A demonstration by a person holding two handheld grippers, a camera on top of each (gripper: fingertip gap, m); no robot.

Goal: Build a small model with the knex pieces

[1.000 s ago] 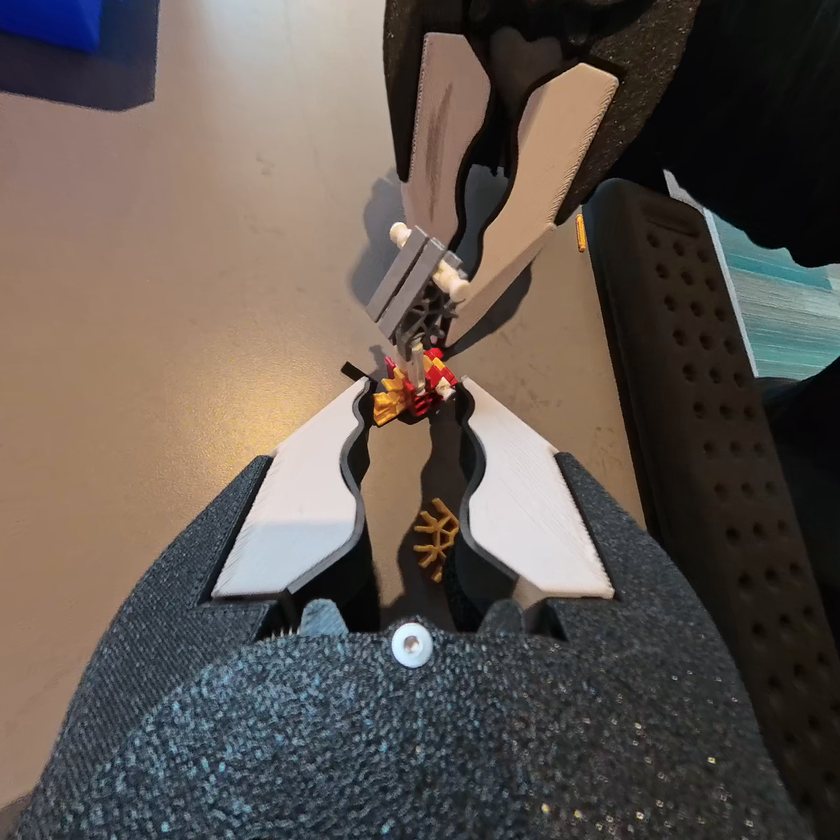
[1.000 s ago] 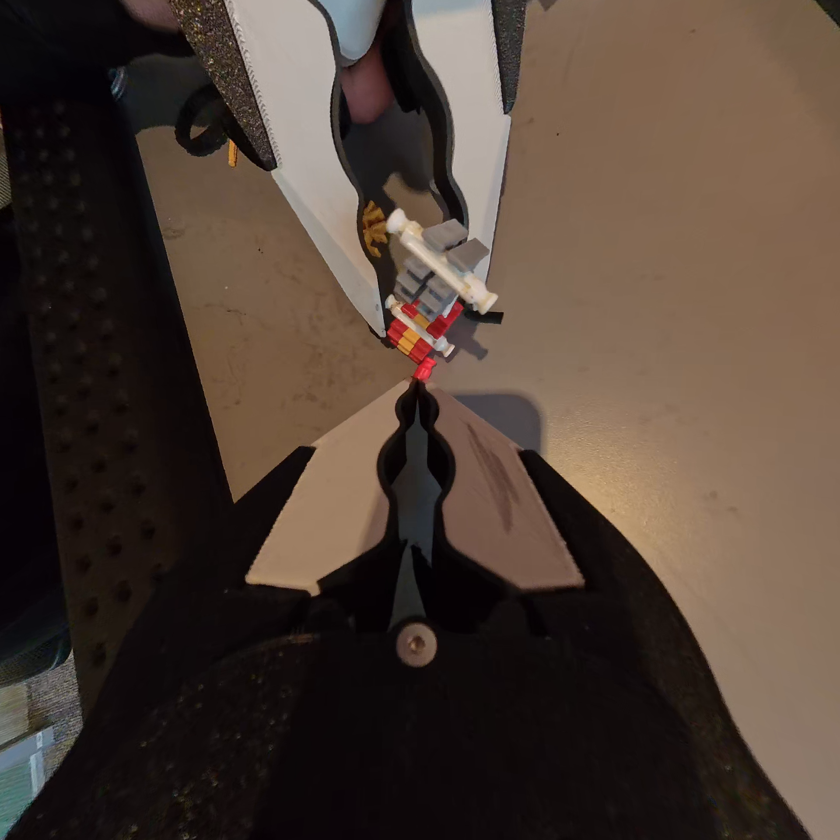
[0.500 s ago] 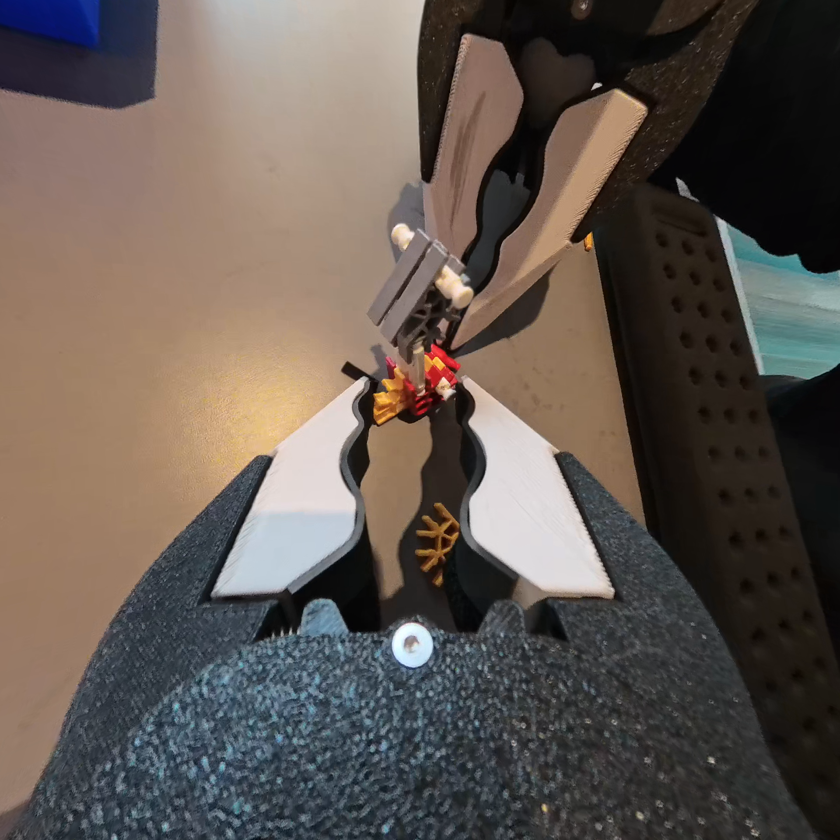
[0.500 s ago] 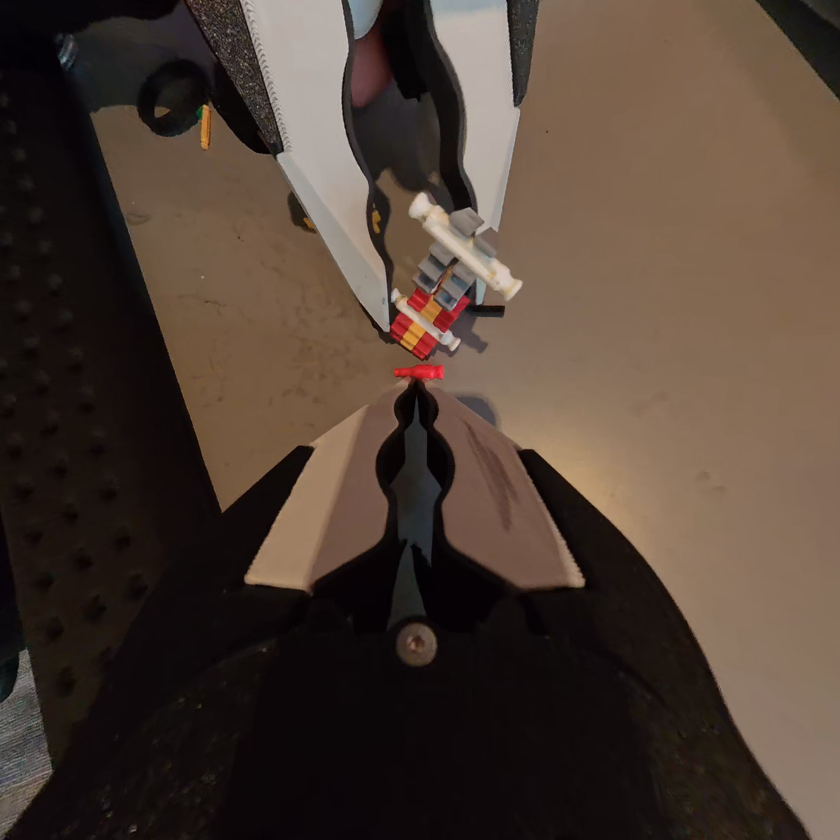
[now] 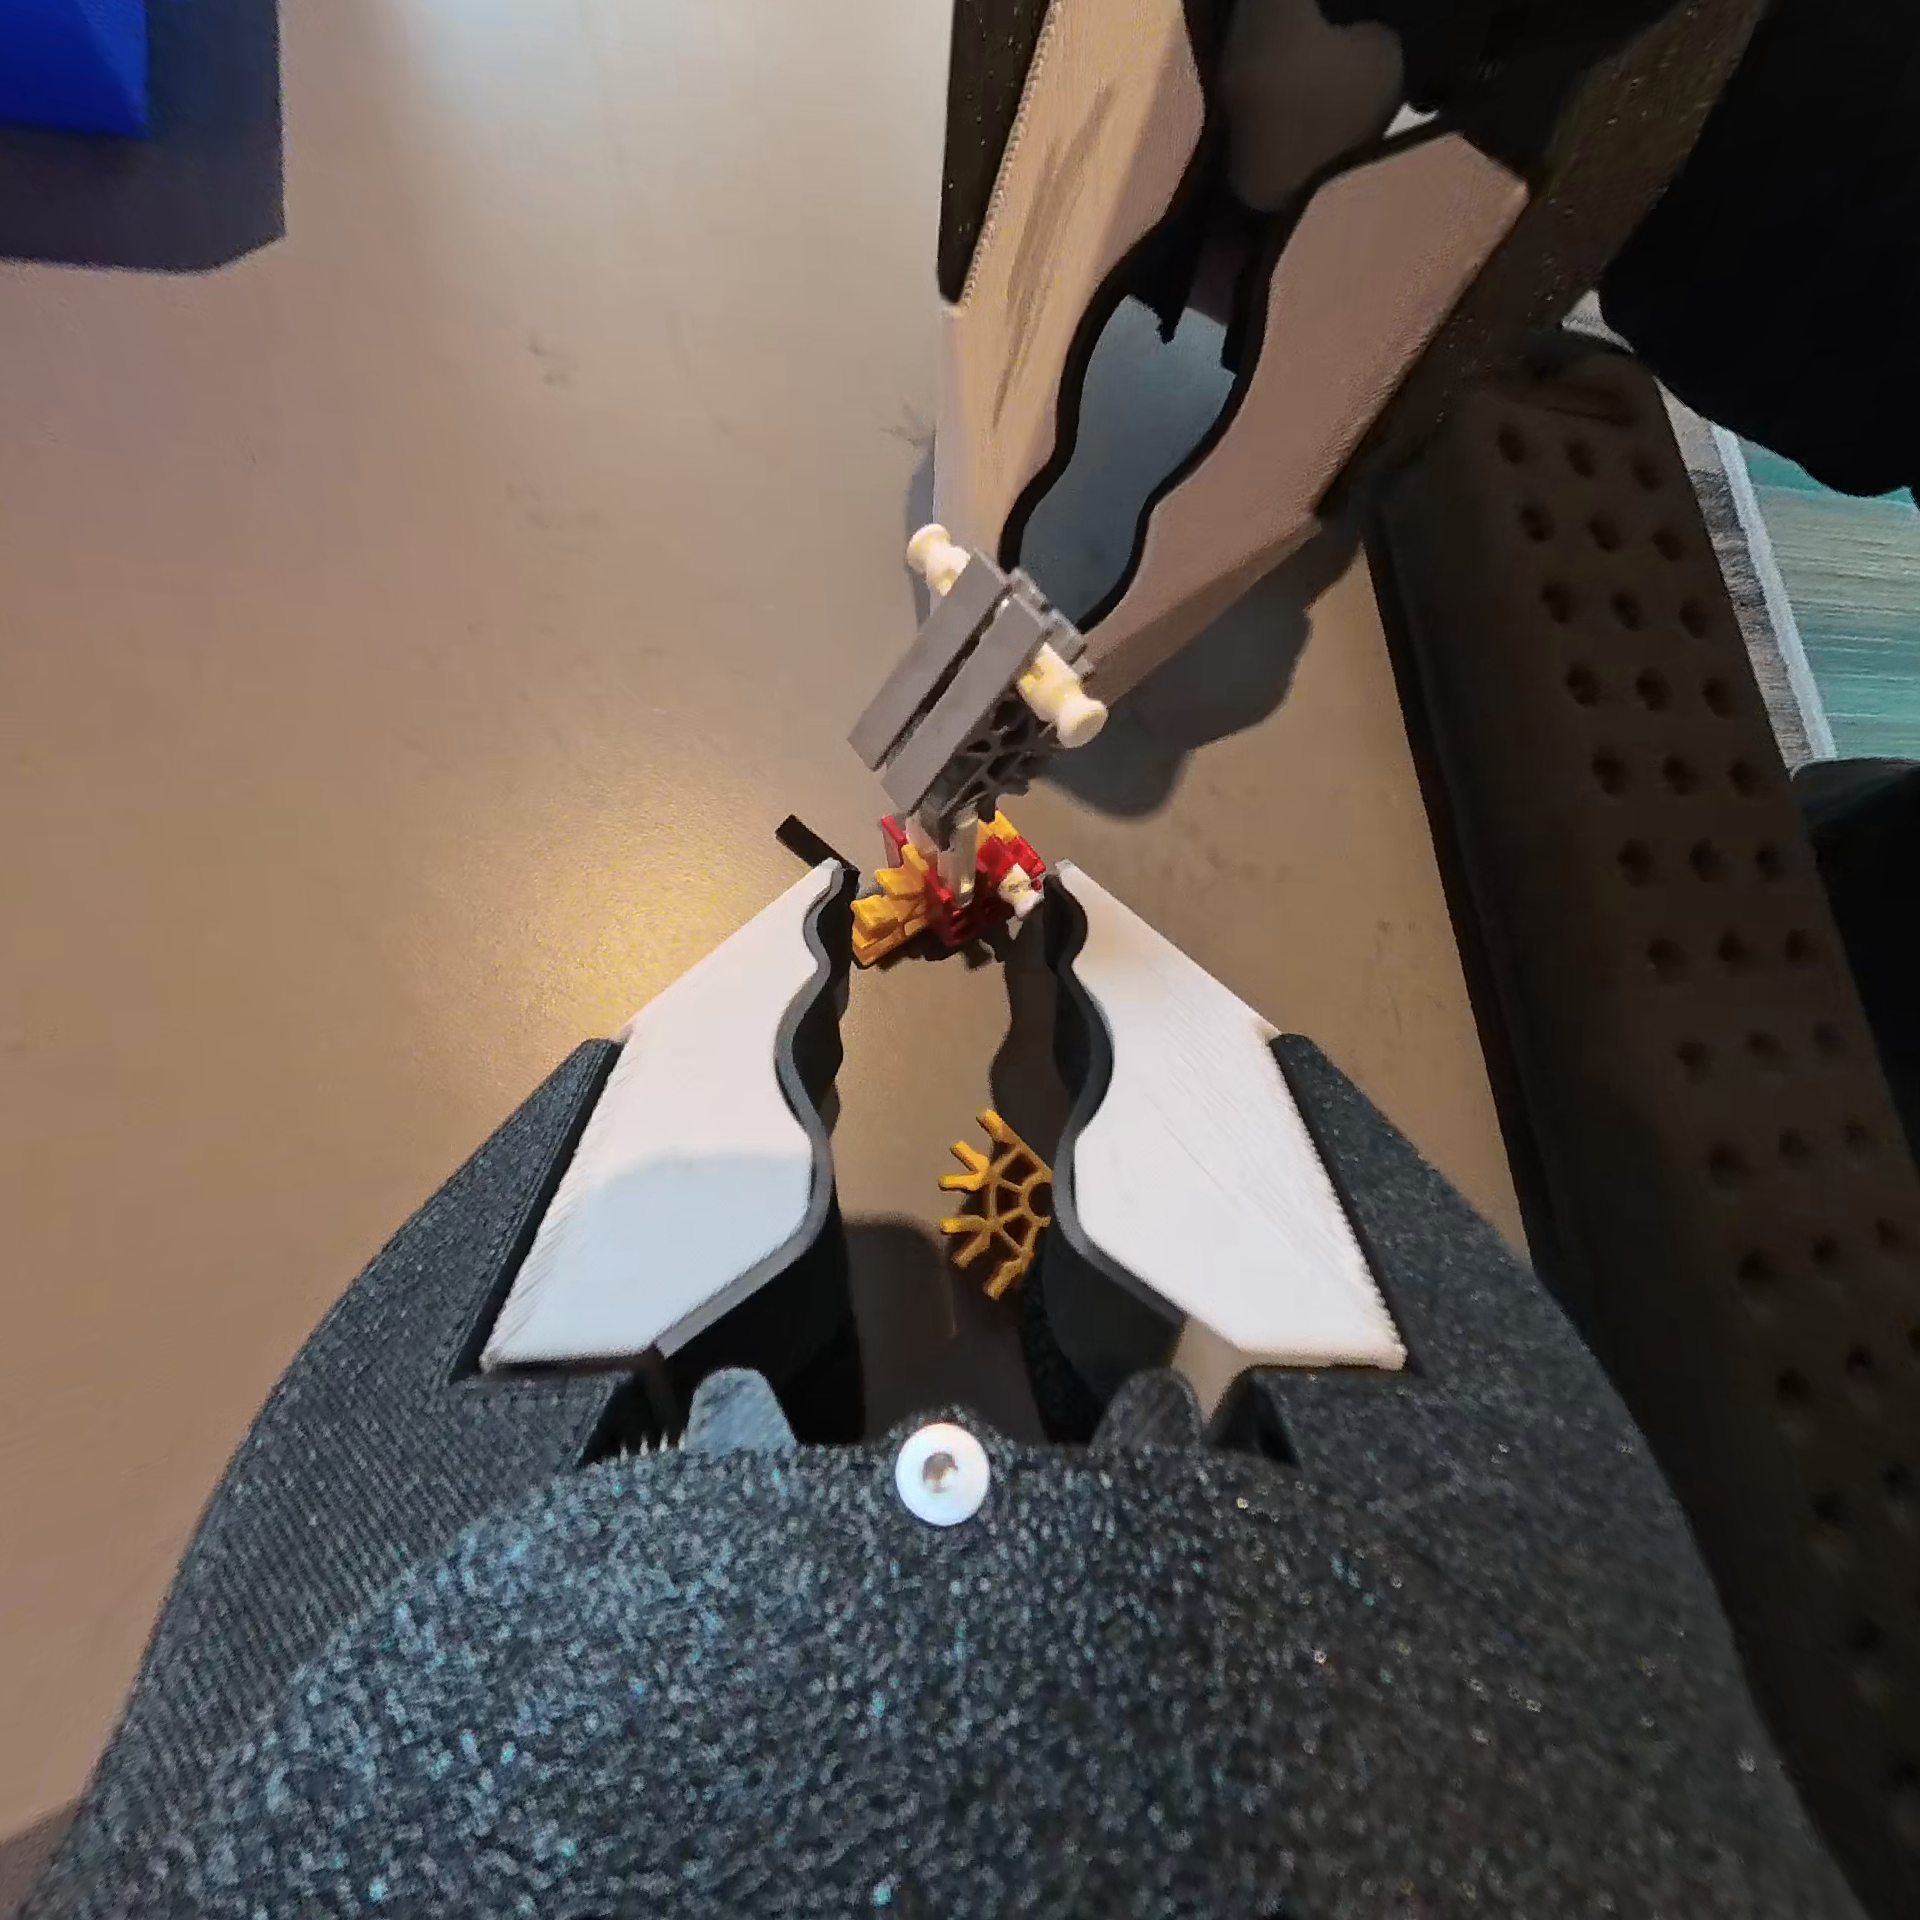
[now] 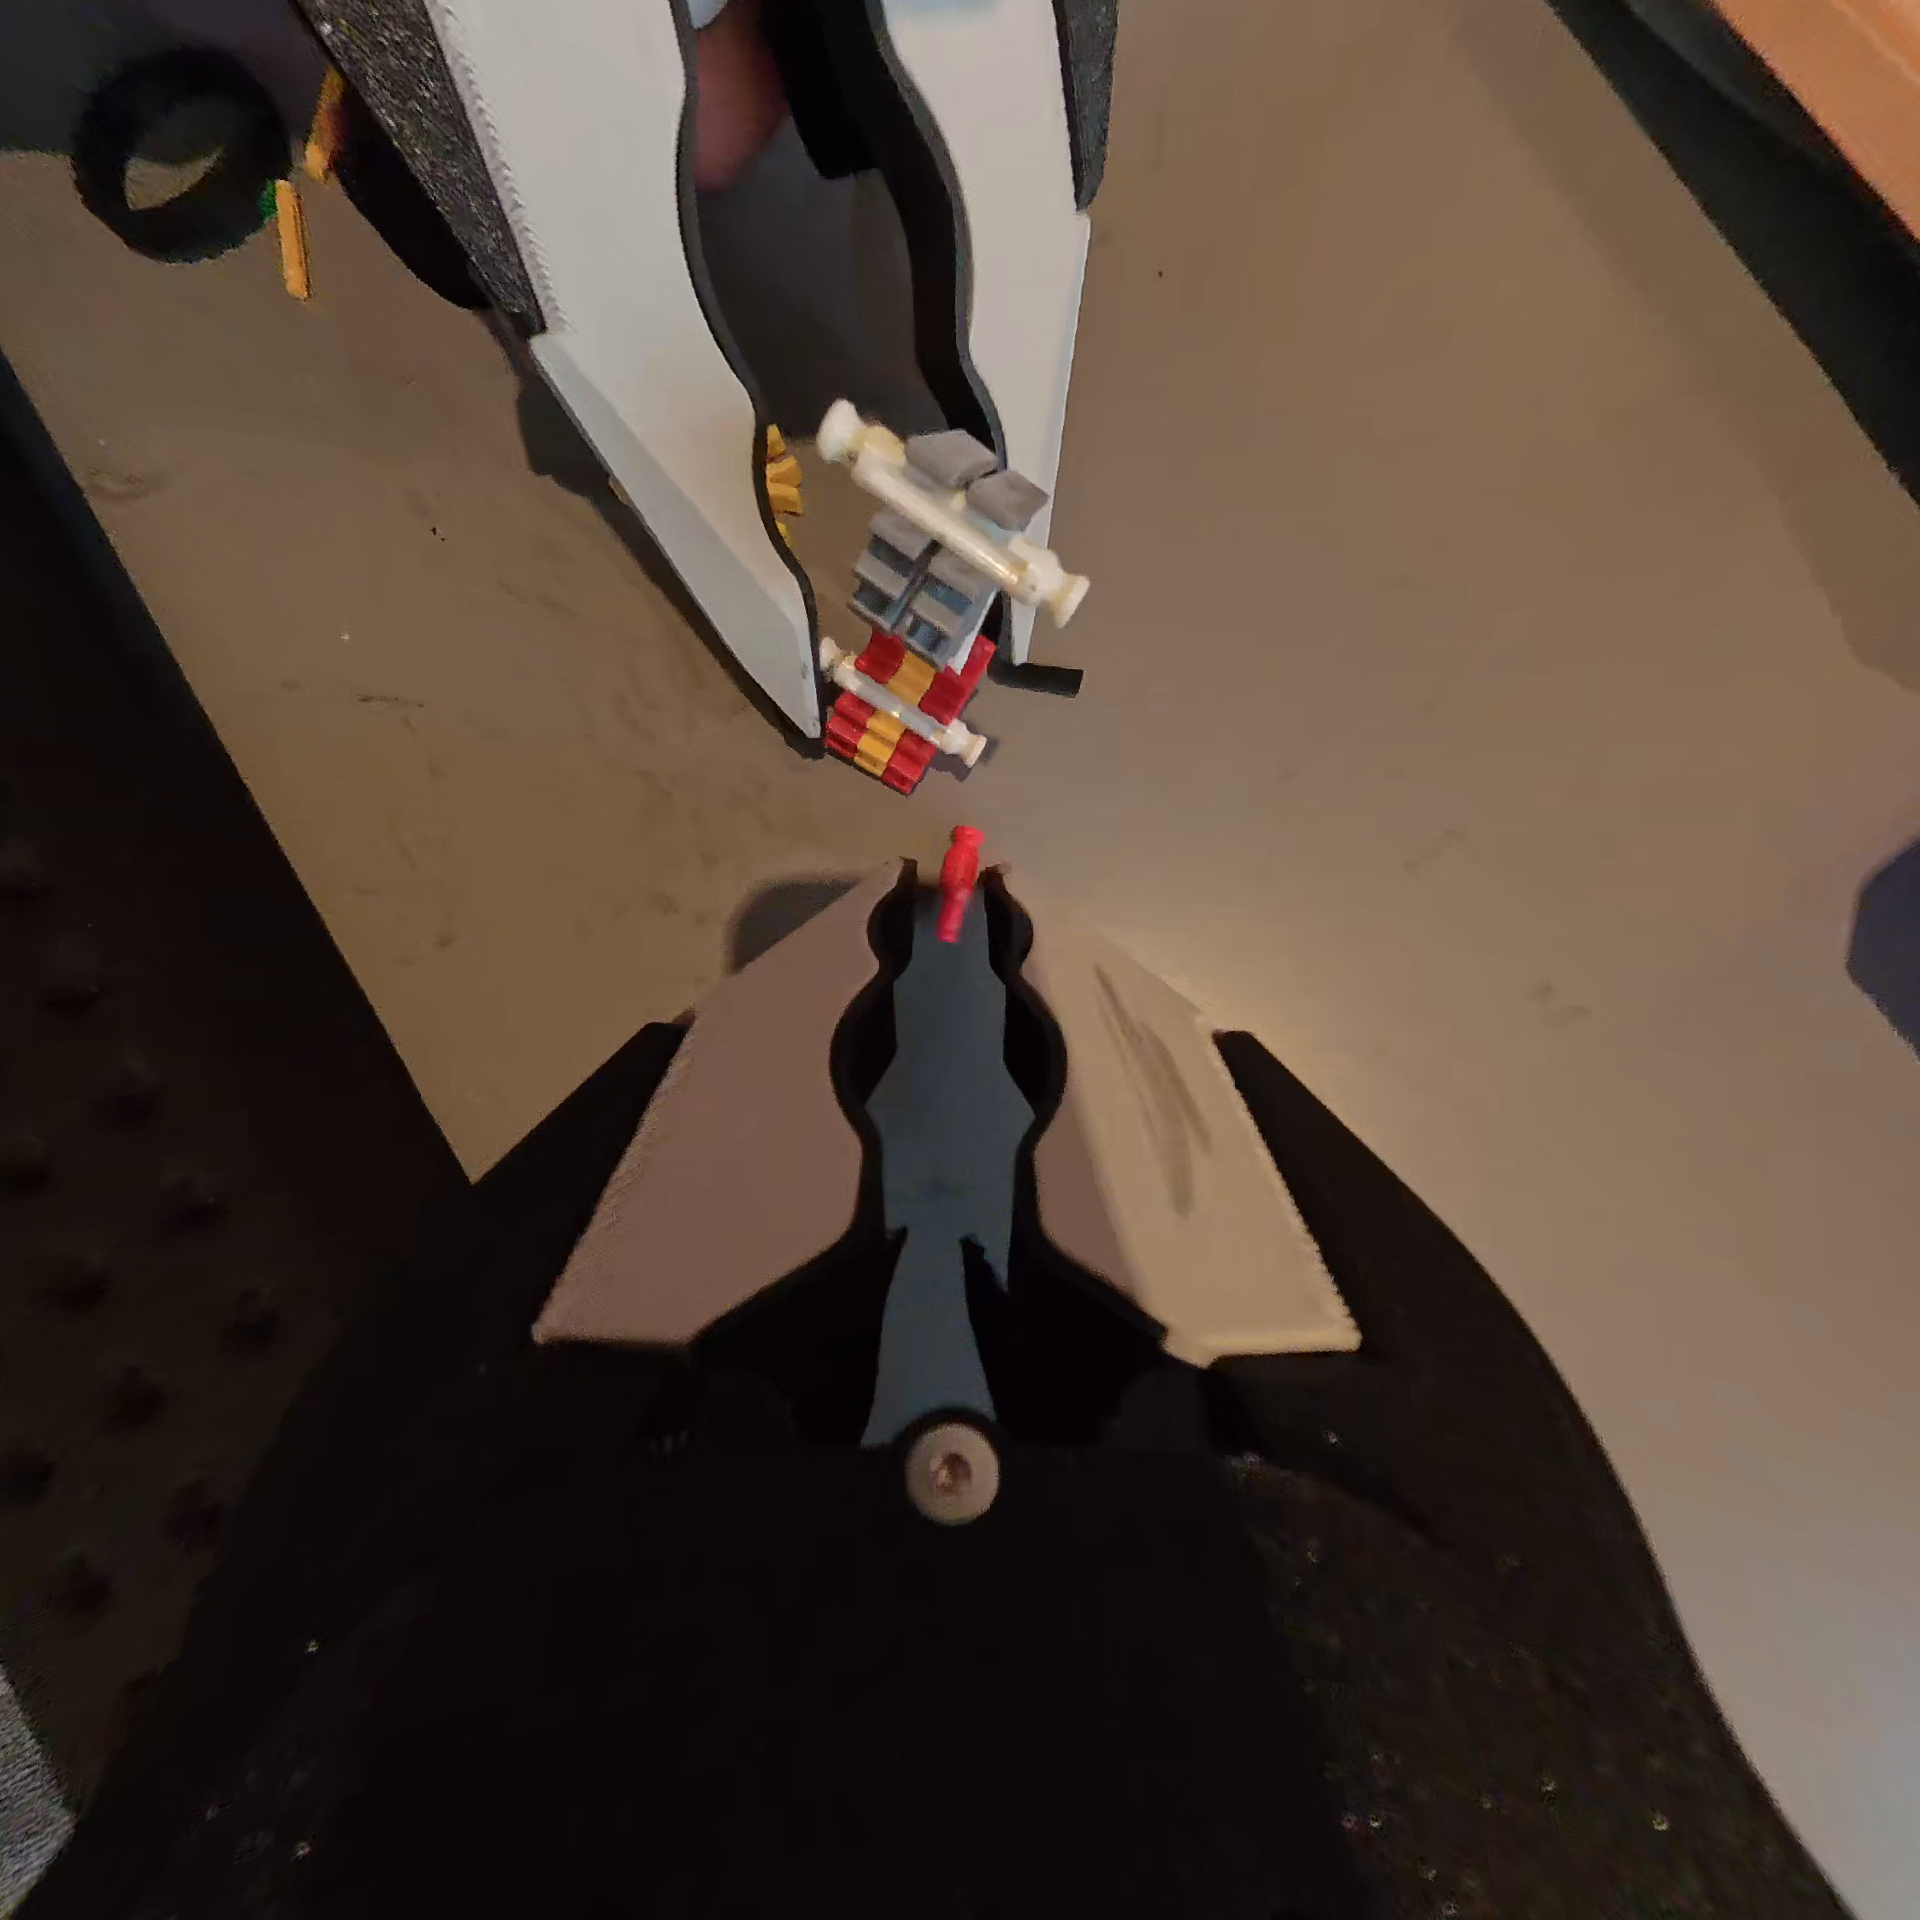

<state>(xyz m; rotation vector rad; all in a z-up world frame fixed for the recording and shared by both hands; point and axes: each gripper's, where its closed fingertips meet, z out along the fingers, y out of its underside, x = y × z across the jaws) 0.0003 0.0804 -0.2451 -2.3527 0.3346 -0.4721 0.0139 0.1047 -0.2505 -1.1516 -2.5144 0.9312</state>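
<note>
So, clamping the red-and-yellow base of a little connector build (image 5: 966,717) between the tips of the left gripper (image 5: 945,883), right at the tan table (image 5: 416,623), with grey blocks and white rods tilted on top. Holding the right gripper (image 6: 951,868) just short of it, fingers nearly together around a tiny red rod (image 6: 956,883), though can't tell if really pinched. Also spotting a loose yellow connector (image 5: 997,1205) on the table between the left fingers, and no bin or box anywhere.

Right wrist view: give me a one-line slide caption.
Right gripper pinches a small red plastic rod before the red, yellow and grey connector assembly gripped by the left gripper on a tan table.
</note>
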